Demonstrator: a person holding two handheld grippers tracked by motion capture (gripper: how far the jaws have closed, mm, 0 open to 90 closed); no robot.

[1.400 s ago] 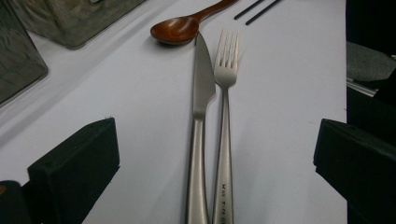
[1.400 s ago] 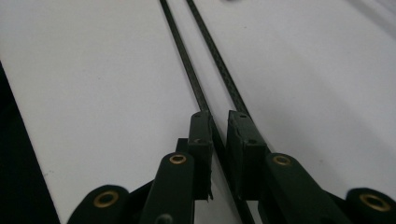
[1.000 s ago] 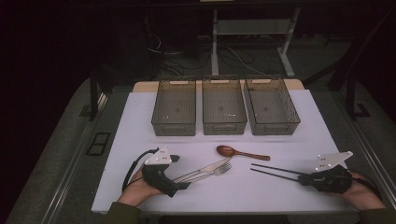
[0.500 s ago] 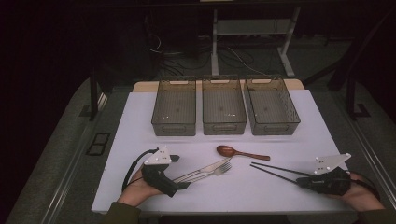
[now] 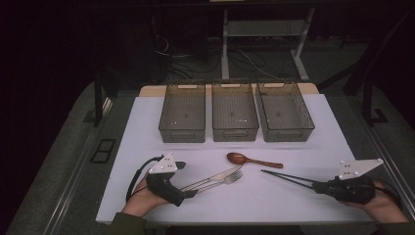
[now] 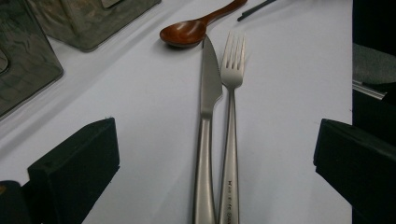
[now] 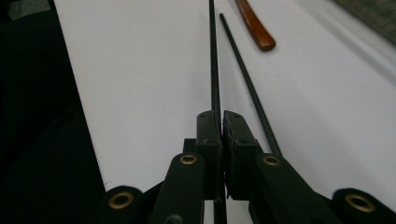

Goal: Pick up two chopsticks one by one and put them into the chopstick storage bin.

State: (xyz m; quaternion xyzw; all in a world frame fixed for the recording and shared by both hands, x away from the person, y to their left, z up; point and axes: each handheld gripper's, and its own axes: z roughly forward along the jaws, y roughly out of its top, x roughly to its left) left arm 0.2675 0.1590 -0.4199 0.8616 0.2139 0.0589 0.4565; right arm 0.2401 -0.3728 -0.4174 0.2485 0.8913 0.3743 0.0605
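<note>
The chopsticks (image 5: 288, 177) lay on the right half of the white mat (image 5: 147, 127), thin and black, pointing toward the middle of the table; that was the pair my right-hand tool had hold of. Going from the left: my left gripper (image 5: 188, 192) rested low on the mat near the front edge, its jaws wide apart and pressing on nothing; in the left gripper view the knife (image 6: 208, 116) and the fork (image 6: 230, 121) lay side by side between the two black pads, handles toward me, touching along their handles, neither pad against them. Just past the knife's tip sat the brown wooden spoon (image 6: 187, 31), bowl nearest the knife, its handle (image 5: 264, 163) running off to the right. Behind all that, three clear plastic bins stood in a row across the far part of the mat: the left bin (image 5: 182, 113), the middle bin (image 5: 234, 112) and the right bin (image 5: 284, 112), close together. On the right, my right gripper (image 7: 220, 122) lay low and level near the front edge; its jaws were closed tight on one chopstick (image 7: 214, 56), which ran straight out from between the pads; the second chopstick (image 7: 250, 88) lay just beside the right pad on the mat, and I could not tell whether it was pinched too. The end of the spoon handle sat near the far ends of the sticks, not touching them.
</note>
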